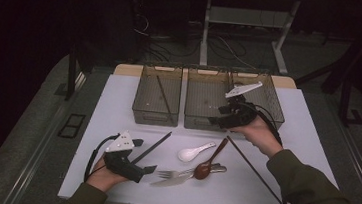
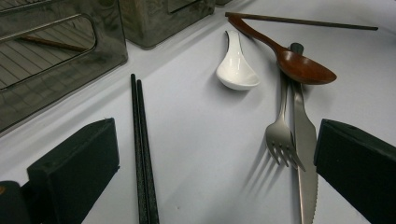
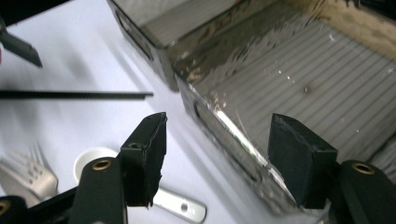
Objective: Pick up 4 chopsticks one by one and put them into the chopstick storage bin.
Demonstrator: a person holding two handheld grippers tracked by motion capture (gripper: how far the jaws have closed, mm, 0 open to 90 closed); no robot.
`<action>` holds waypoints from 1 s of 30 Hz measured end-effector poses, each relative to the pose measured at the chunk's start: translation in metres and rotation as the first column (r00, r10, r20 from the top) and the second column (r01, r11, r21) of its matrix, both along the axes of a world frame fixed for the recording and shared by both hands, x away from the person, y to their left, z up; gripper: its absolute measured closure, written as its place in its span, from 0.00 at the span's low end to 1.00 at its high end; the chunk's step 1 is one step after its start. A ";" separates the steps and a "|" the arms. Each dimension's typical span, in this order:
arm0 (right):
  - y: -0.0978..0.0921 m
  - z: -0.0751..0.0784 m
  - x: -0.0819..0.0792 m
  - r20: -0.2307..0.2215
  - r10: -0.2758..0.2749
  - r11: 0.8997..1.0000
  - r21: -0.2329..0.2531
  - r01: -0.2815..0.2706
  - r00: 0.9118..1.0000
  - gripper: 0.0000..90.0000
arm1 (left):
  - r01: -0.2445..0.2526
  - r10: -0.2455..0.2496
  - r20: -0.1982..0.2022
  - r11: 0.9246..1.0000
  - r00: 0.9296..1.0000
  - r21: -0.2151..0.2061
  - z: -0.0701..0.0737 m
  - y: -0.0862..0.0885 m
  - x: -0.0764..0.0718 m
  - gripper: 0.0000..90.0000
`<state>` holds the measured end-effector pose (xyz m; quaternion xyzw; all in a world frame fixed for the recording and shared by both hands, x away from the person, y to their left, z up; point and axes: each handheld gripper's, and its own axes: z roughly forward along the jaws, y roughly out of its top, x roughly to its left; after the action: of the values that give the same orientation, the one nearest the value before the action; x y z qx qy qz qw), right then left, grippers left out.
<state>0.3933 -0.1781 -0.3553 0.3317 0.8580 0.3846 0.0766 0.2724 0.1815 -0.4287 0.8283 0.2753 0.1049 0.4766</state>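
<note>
Fingers spread, empty on both: right gripper [image 1: 221,117] over middle smoked-plastic bin [image 1: 208,104], left gripper [image 1: 144,163] by black chopsticks [image 2: 141,149]. One brown chopstick [image 1: 163,94] binned; cutlery awaits on tabletop [image 1: 118,106].

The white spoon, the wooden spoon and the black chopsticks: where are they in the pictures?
white spoon [image 2: 236,70]: left gripper view, on its bowl.
wooden spoon [image 2: 303,67]: left gripper view, on its reddish-brown bowl.
black chopsticks [image 2: 141,149]: left gripper view, midway along the pair lying on the table.
</note>
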 end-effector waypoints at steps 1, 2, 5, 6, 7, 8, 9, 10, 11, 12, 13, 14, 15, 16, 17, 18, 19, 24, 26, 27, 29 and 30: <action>-0.001 0.000 -0.001 -0.005 0.000 1.000 -0.003 0.000 1.000 0.41 | 0.000 0.000 0.000 1.000 1.000 0.000 0.000 0.000 0.000 0.00; -0.003 -0.001 -0.003 -0.010 0.000 1.000 -0.007 0.000 1.000 0.41 | 0.000 0.000 0.000 1.000 1.000 0.000 0.000 0.000 0.000 0.00; -0.008 -0.002 -0.007 -0.019 0.004 1.000 -0.027 -0.004 1.000 0.41 | -0.001 0.001 0.000 1.000 1.000 0.000 0.000 0.000 0.000 0.00; -0.009 -0.003 -0.008 -0.022 0.002 0.999 -0.034 -0.003 1.000 0.41 | -0.002 0.002 0.000 1.000 1.000 -0.001 0.000 0.000 0.000 0.00; -0.011 -0.004 -0.009 -0.029 0.001 0.999 -0.037 -0.002 1.000 0.41 | -0.002 0.002 0.000 1.000 1.000 -0.001 0.000 0.000 0.000 0.00; -0.012 -0.005 -0.010 -0.033 0.000 0.999 -0.041 -0.001 0.999 0.41 | -0.001 0.001 0.001 1.000 1.000 0.000 0.000 0.000 0.000 0.00; -0.014 -0.005 -0.012 -0.039 -0.001 0.999 -0.047 -0.001 0.999 0.41 | -0.002 0.002 0.001 1.000 1.000 -0.002 0.000 0.000 0.000 0.00; -0.016 -0.006 -0.013 -0.045 0.000 0.999 -0.052 -0.002 0.999 0.41 | -0.002 0.002 0.002 1.000 1.000 -0.002 0.000 0.000 0.000 0.00; -0.017 -0.006 -0.014 -0.046 -0.001 0.998 -0.056 -0.002 0.999 0.41 | -0.002 0.002 0.001 1.000 1.000 -0.002 0.000 0.000 -0.001 0.00; -0.019 -0.006 -0.015 -0.052 -0.004 0.998 -0.062 0.001 0.999 0.41 | -0.003 0.003 0.001 1.000 1.000 -0.003 0.000 0.000 0.000 0.00; -0.021 -0.006 -0.016 -0.056 -0.005 0.998 -0.067 0.002 0.998 0.41 | -0.003 0.003 0.001 1.000 1.000 -0.003 0.000 0.000 0.000 0.00; -0.022 -0.007 -0.017 -0.057 -0.008 0.998 -0.069 0.004 0.998 0.41 | -0.002 0.002 0.001 1.000 1.000 -0.001 0.001 0.000 0.000 0.00; -0.024 -0.006 -0.018 -0.060 -0.010 0.997 -0.074 0.005 0.998 0.41 | -0.002 0.002 0.001 1.000 1.000 -0.003 0.001 0.000 0.000 0.00; -0.026 -0.006 -0.019 -0.062 -0.011 0.997 -0.079 0.006 0.998 0.41 | -0.002 0.002 0.001 1.000 1.000 -0.003 0.001 0.000 0.000 0.00; -0.027 -0.007 -0.020 -0.062 -0.012 0.996 -0.084 0.006 0.998 0.41 | -0.002 0.002 0.001 1.000 1.000 -0.003 0.001 0.000 -0.001 0.00; -0.029 -0.007 -0.021 -0.069 -0.016 0.996 -0.087 0.010 0.998 0.41 | -0.003 0.003 0.002 1.000 1.000 -0.003 0.001 0.000 -0.001 0.00; -0.031 -0.007 -0.022 -0.070 -0.015 0.996 -0.090 0.009 0.997 0.41 | -0.004 0.004 0.001 1.000 1.000 -0.002 0.001 0.000 -0.001 0.00; -0.042 -0.008 -0.027 -0.080 -0.026 0.995 -0.098 0.018 0.996 0.41 | -0.003 0.003 0.002 1.000 1.000 -0.002 0.001 0.000 -0.001 0.00; -0.046 -0.010 -0.030 -0.083 -0.032 0.995 -0.100 0.023 0.996 0.41 | -0.004 0.004 0.002 1.000 1.000 -0.004 0.001 0.000 -0.001 0.00; -0.047 -0.010 -0.032 -0.085 -0.033 0.994 -0.103 0.024 0.996 0.41 | -0.003 0.003 0.003 1.000 1.000 -0.004 0.001 0.000 -0.001 0.00; -0.050 -0.012 -0.035 -0.092 -0.032 0.994 -0.106 0.022 0.995 0.41 | -0.002 0.002 0.003 1.000 1.000 -0.002 0.001 0.000 -0.001 0.00; -0.052 -0.013 -0.037 -0.095 -0.035 0.994 -0.108 0.025 0.995 0.41 | -0.002 0.002 0.002 1.000 1.000 -0.001 0.001 0.000 -0.001 0.00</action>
<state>0.3563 -0.2301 -0.3682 0.3583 0.8750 0.3203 0.0582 0.2717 0.1812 -0.4281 0.8276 0.2756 0.1062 0.4773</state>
